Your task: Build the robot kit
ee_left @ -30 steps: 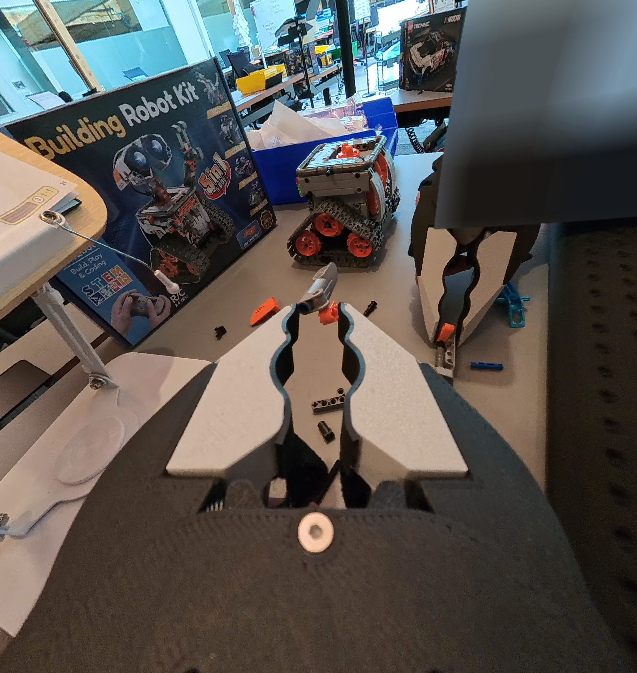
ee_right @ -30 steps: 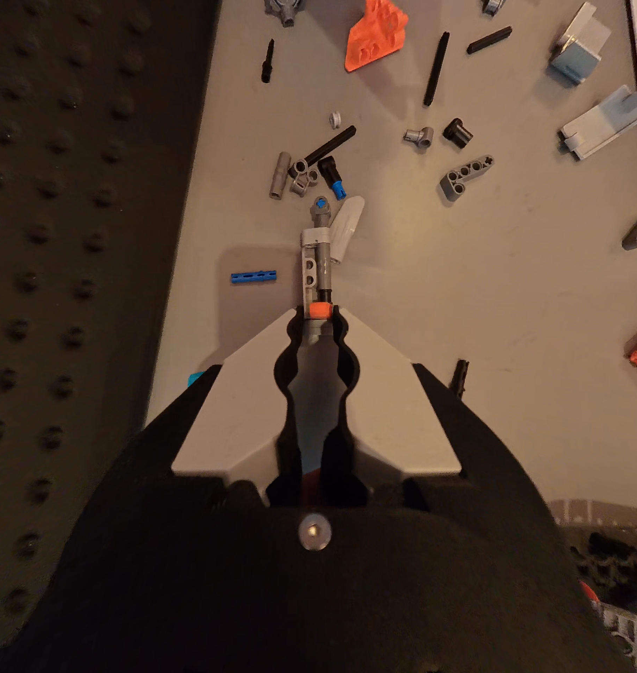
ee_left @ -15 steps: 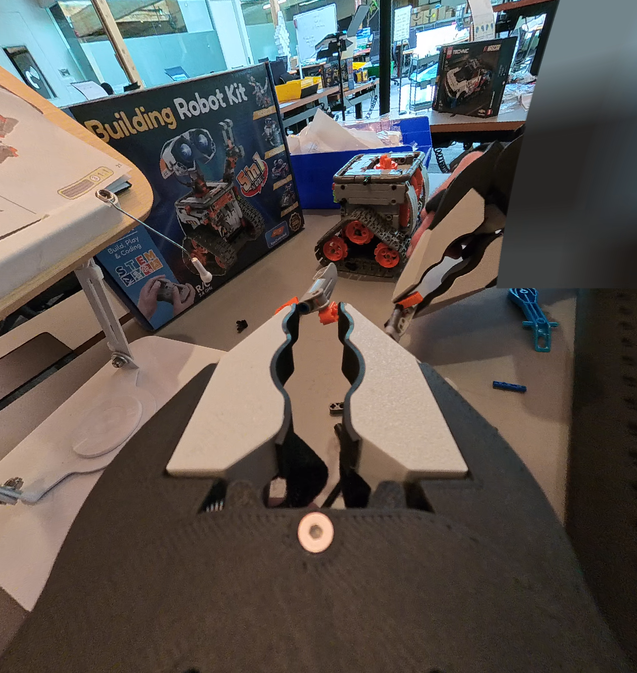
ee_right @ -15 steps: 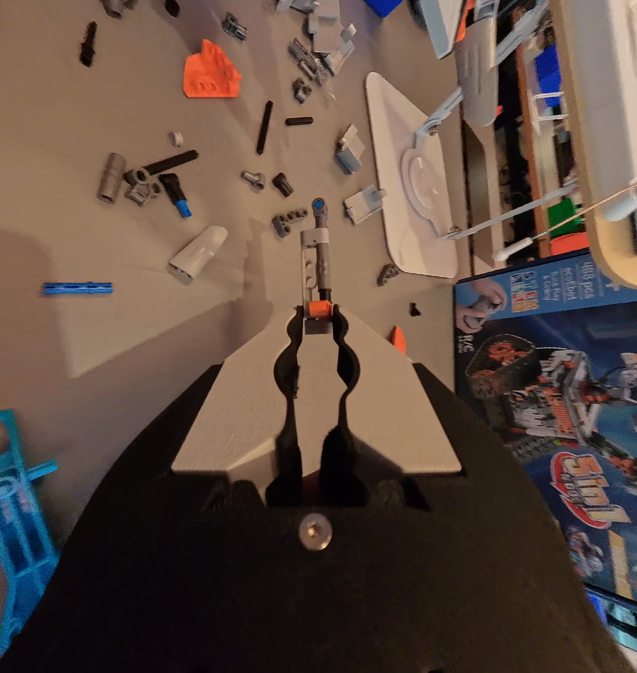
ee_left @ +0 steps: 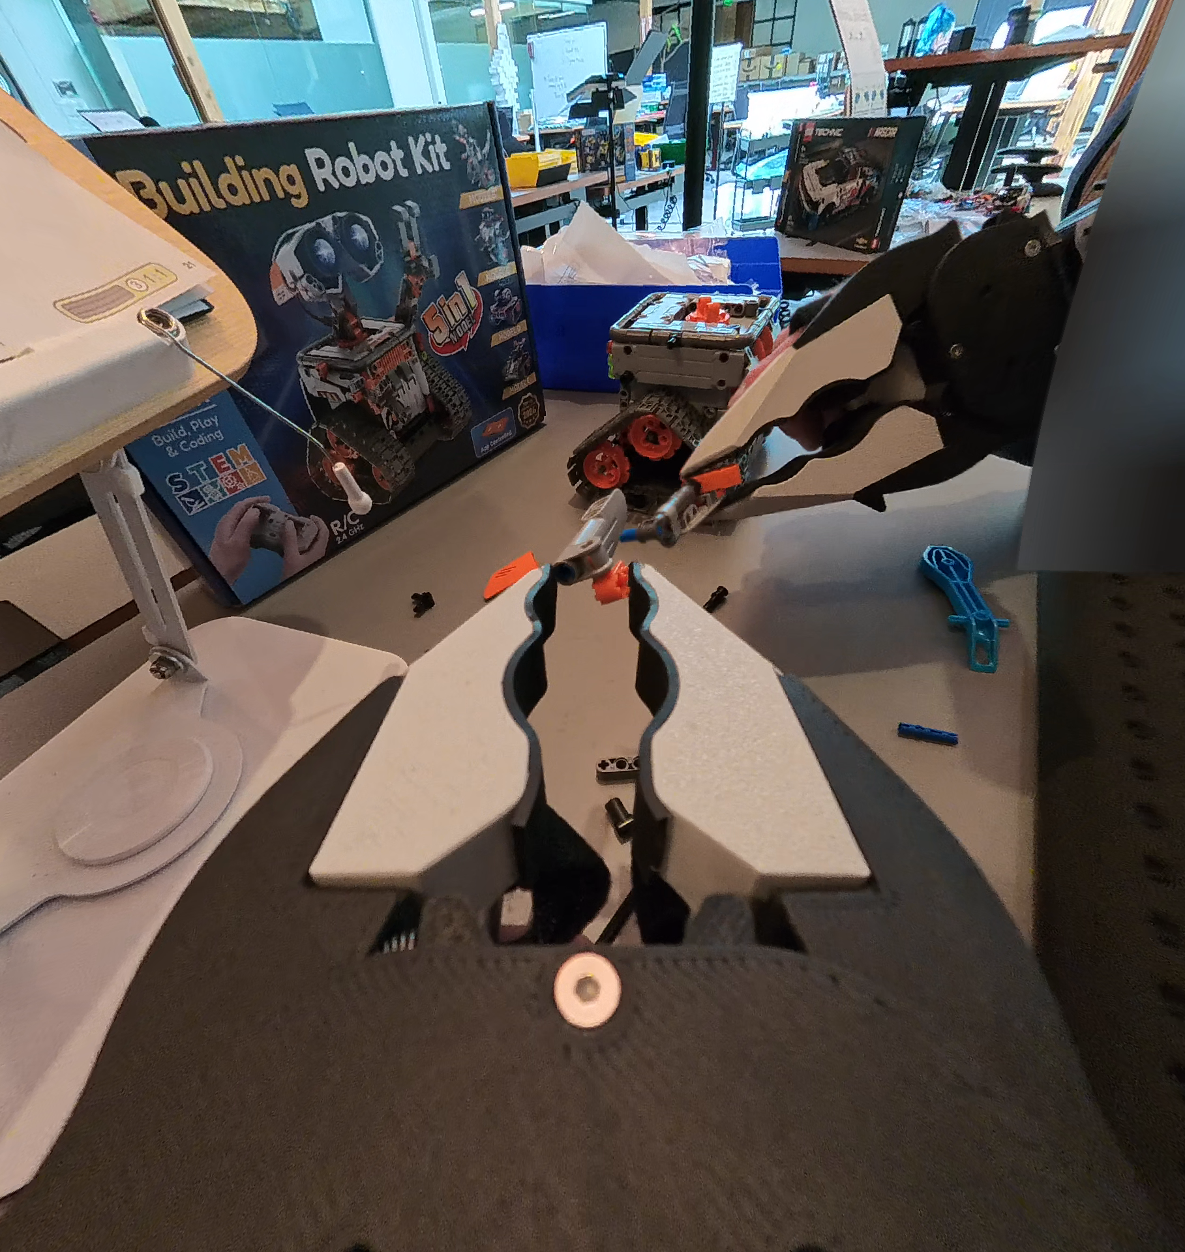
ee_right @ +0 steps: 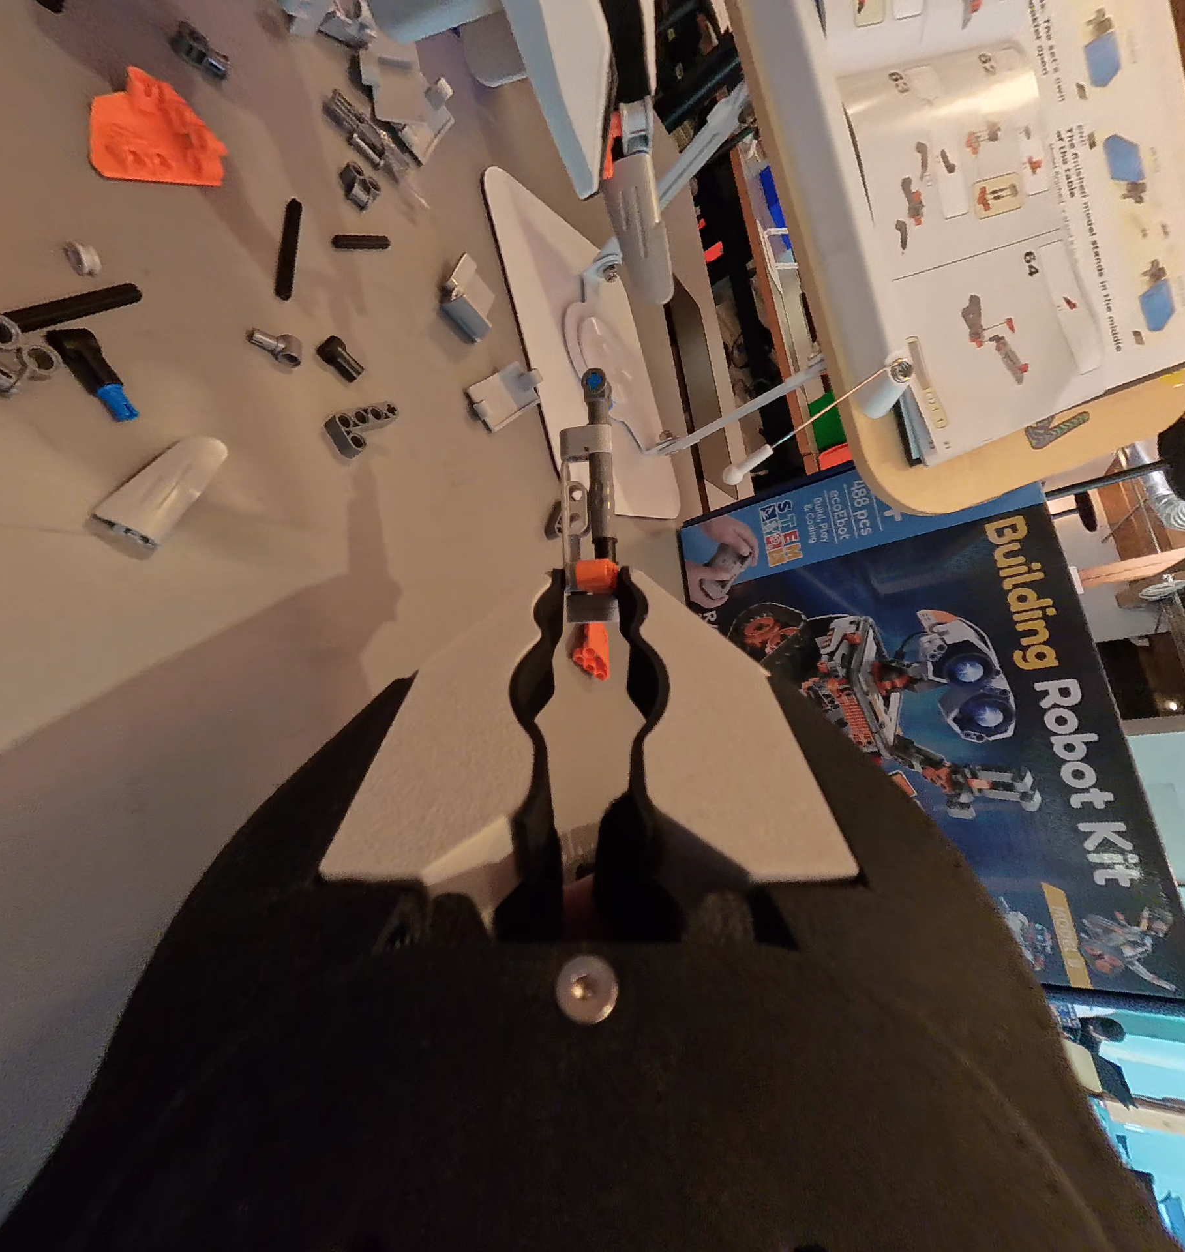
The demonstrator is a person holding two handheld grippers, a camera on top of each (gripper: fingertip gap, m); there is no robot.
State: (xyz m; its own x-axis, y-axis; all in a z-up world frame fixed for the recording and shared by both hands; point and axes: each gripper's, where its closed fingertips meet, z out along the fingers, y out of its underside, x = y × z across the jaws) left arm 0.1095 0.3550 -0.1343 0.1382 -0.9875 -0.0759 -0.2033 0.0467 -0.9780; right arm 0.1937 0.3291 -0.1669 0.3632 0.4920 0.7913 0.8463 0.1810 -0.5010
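Note:
My left gripper [ee_left: 589,576] is shut on a small grey and orange brick piece [ee_left: 593,538] and holds it above the grey table [ee_left: 440,542]. My right gripper [ee_right: 589,584] is shut on a grey rod assembly [ee_right: 593,474] with an orange collar and a blue tip. In the left wrist view the right gripper [ee_left: 704,477] reaches in from the upper right. Its rod's blue tip [ee_left: 633,535] sits just beside the left gripper's piece. I cannot tell if they touch. In the right wrist view the left gripper's white finger [ee_right: 562,101] shows at the top.
A tracked robot model [ee_left: 684,379], a kit box [ee_left: 345,325] and a blue bin [ee_left: 576,325] stand behind. A booklet stand [ee_left: 68,339] is at the left, with its white base [ee_left: 169,745]. Loose parts [ee_right: 152,135] lie scattered. A blue tool [ee_left: 962,610] lies beside a black mat [ee_left: 1131,813]. My hands' fingertips stand some 10 cm from each other.
My right gripper has lifted its rod assembly off the table, turned on its side and swung toward the left gripper. The left gripper has kept hold of its piece and tilted up slightly.

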